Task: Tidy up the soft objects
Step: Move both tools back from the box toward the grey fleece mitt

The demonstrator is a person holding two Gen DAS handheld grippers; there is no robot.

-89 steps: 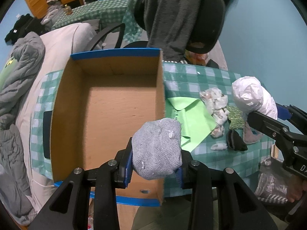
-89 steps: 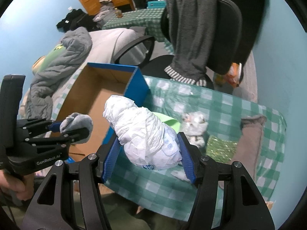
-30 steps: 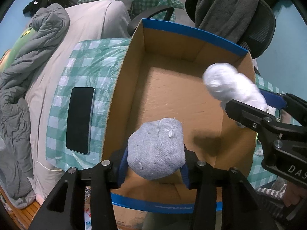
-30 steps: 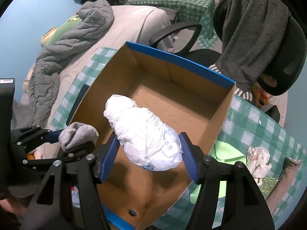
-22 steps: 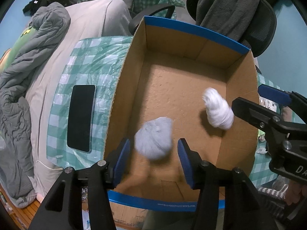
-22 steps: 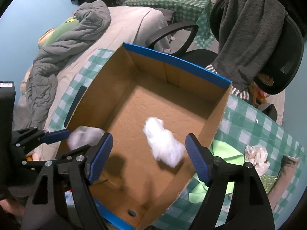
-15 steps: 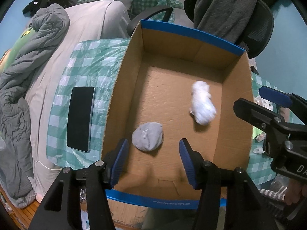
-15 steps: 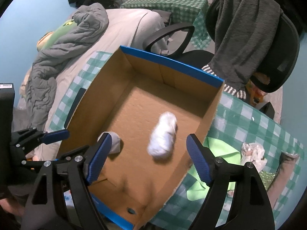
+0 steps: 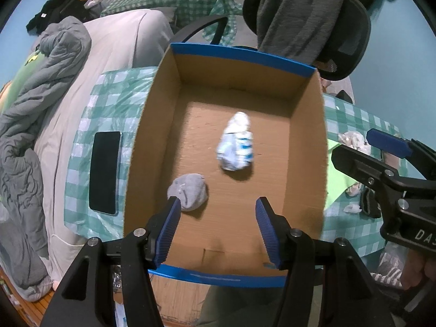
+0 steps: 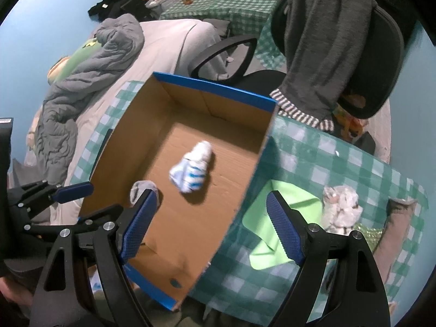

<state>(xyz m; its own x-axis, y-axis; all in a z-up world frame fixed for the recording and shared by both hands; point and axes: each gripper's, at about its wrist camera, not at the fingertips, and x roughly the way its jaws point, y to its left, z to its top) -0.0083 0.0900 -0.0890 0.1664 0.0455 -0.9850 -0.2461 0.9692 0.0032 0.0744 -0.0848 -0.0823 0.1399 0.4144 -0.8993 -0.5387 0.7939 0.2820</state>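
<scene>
White letters "DAS" are showing on the body of the right gripper [image 9: 378, 150], cut off at the frame edge; the blue print on the white bundle [image 9: 236, 145] is too blurred to read. Both grippers are hanging over the cardboard box [image 9: 305, 141] with jaws spread and nothing between them, both sets having just been opening. The left gripper [image 9: 218, 227] is pointing down above the box's near edge, and the grey sock ball [image 9: 189, 190] is lying on the box floor just past its left pad, near the left wall. The white bundle is resting mid-floor, apart from the sock ball. The far half of the box floor is lying bare. A black phone [image 9: 105, 173] is sitting on the checked tablecloth [image 10: 354, 169] left of the box. A green cloth [image 10: 275, 223] and a crumpled patterned rag [image 10: 340, 207] are waiting right of the box.
</scene>
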